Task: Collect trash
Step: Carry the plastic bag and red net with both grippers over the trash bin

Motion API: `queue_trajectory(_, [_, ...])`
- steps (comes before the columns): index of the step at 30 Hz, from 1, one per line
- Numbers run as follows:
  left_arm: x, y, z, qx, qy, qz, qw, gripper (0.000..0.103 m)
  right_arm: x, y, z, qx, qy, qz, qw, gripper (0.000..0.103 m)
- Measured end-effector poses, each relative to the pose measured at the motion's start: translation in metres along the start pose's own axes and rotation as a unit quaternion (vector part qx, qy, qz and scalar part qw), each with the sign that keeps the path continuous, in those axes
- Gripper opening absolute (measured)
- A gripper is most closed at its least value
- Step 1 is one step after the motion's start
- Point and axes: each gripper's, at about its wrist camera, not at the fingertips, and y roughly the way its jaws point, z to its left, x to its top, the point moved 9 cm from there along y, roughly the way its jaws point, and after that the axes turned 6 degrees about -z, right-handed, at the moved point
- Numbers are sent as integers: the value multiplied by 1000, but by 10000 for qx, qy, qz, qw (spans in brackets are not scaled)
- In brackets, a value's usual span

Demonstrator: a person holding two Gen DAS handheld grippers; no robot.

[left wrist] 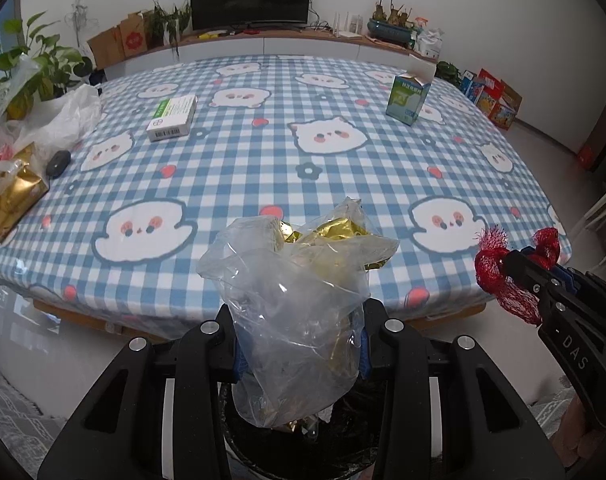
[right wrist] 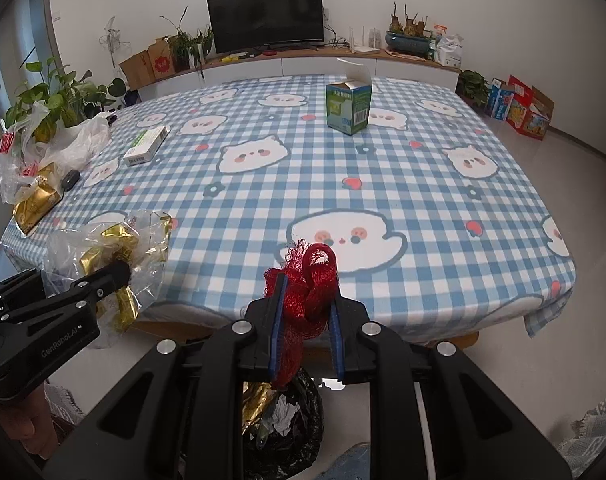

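clear plastic bag [left wrist: 299,316] with gold wrappers sits low centre, clenched in the left gripper [left wrist: 299,354], seemingly over a black-lined bin [right wrist: 287,432]. right gripper [right wrist: 305,320] grasps red mesh netting [right wrist: 309,284] before the checked tablecloth [right wrist: 383,168].

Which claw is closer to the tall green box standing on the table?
Right. The right claw, holding red netting, is on the green box's side; the left claw, gripping a plastic bag, sits further left.

Both grippers: black plastic frames, silver round screws, blue finger pads [right wrist: 277,320]. White lettering on side plates.
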Motion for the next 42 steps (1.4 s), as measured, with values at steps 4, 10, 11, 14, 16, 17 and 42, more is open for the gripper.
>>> queue_trajectory(4, [-27,-5,3,3,6,119,9999,38,-16,-6,2,19,6,58,10000,17])
queue_trajectory(10, [-64,-7,7,-39,-73,293,9995,38,-41,-12,3,15,1,164,9999,17])
queue_trajectory(11, [-70,-7,8,-33,-75,307,9995,38,-46,-12,4,15,10,202,9998,17])
queue_trajectory(14, [-85,-3,10,-27,-76,370,9993,38,-66,-9,4,-18,2,343,9994,17])
queue_trajectory(16, [-96,0,12,-11,-74,410,9991,38,-77,-6,4,-28,-16,428,9991,17])
queue_trajectory(17, [-101,1,13,-16,-83,423,9991,38,-83,-4,4,-48,-33,474,9989,17])
queue_trajectory(42, [-189,86,-17,8,174,972,9951,39,-165,65,-23,-213,11,1268,9917,17])
